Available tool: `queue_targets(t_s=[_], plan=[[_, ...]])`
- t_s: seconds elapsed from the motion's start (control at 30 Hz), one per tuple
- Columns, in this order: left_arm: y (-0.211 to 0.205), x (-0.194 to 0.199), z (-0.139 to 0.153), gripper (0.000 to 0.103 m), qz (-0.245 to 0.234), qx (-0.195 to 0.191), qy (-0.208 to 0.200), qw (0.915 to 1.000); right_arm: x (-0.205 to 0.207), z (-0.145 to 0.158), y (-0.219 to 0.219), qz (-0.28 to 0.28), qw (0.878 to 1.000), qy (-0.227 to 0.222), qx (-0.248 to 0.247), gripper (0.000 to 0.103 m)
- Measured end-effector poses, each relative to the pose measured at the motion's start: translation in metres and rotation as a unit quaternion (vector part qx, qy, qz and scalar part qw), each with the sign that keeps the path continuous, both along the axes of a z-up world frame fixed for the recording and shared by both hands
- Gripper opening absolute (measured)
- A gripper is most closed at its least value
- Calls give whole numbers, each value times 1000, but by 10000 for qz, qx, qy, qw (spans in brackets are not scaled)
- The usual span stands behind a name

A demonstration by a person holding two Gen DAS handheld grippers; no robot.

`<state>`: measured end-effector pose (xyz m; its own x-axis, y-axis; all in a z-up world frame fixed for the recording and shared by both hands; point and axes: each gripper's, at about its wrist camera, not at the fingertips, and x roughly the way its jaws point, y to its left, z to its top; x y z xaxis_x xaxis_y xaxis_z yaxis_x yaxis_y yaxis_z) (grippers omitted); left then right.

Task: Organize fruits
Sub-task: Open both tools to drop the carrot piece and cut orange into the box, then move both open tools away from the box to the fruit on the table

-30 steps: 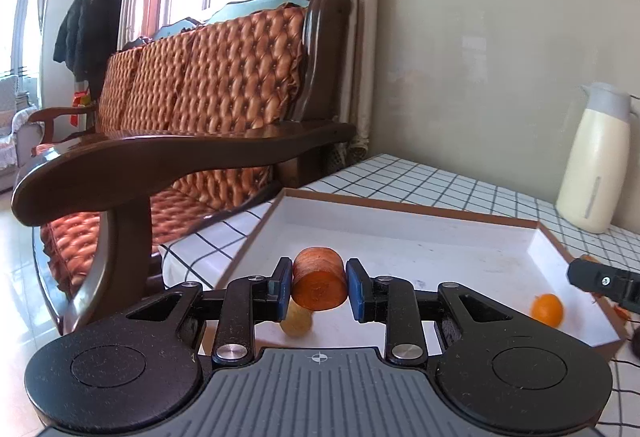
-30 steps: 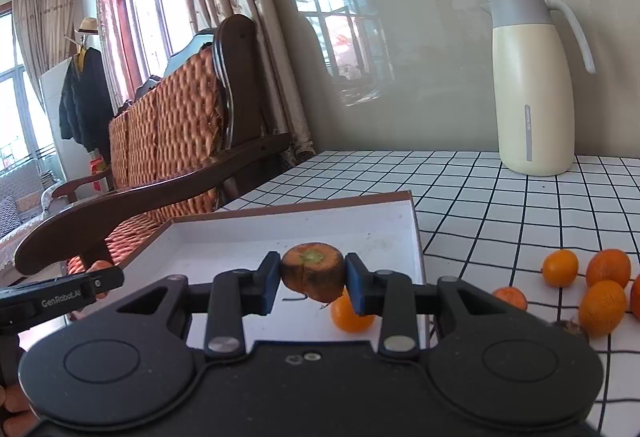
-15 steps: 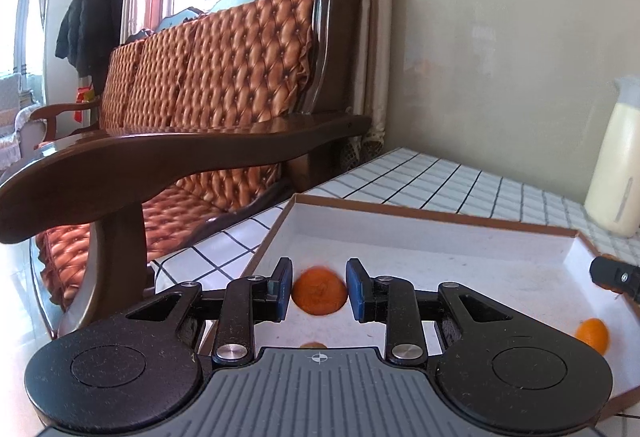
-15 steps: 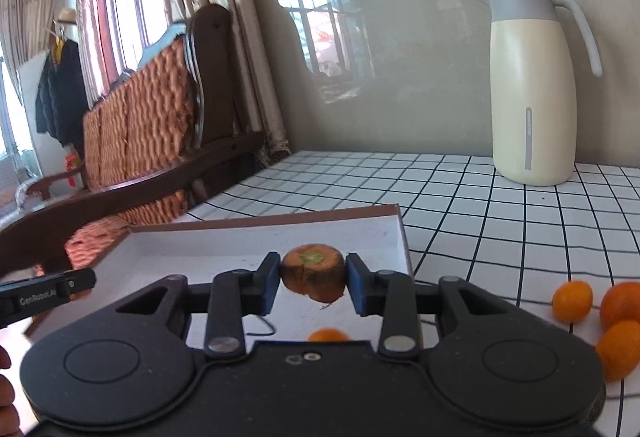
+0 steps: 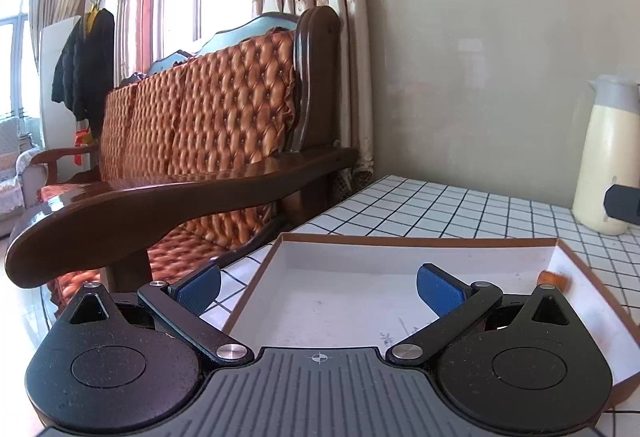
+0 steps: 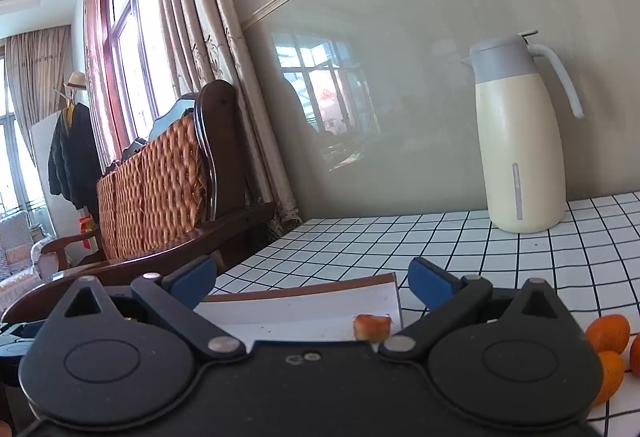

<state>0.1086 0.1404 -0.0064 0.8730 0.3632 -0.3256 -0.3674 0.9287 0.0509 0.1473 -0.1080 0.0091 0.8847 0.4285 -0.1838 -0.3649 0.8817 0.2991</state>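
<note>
White tray (image 5: pixel 400 269) holds 1 orange-brown fruit (image 6: pixel 372 327) by its right wall; both tongs' jaws opening, nothing between them.

Checkered table (image 6: pixel 400 249), white tray (image 5: pixel 400 241), cream jug (image 6: pixel 520 157), oranges (image 6: pixel 608 333)

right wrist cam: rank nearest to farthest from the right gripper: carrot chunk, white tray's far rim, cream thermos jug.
From the right gripper, jaws opening, nothing between them:
1. Orange carrot chunk, just below, in the tray.
2. White brown-edged tray's far rim, ahead.
3. Cream thermos jug with grey lid, far right by the wall.
</note>
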Motion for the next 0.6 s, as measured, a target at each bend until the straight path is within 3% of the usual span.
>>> queue_targets(t_s=[0.6], plan=[[-33, -14, 1, 103, -261, 182, 20, 9995, -30, 0, -30, -109, 9995, -38, -287, 97]])
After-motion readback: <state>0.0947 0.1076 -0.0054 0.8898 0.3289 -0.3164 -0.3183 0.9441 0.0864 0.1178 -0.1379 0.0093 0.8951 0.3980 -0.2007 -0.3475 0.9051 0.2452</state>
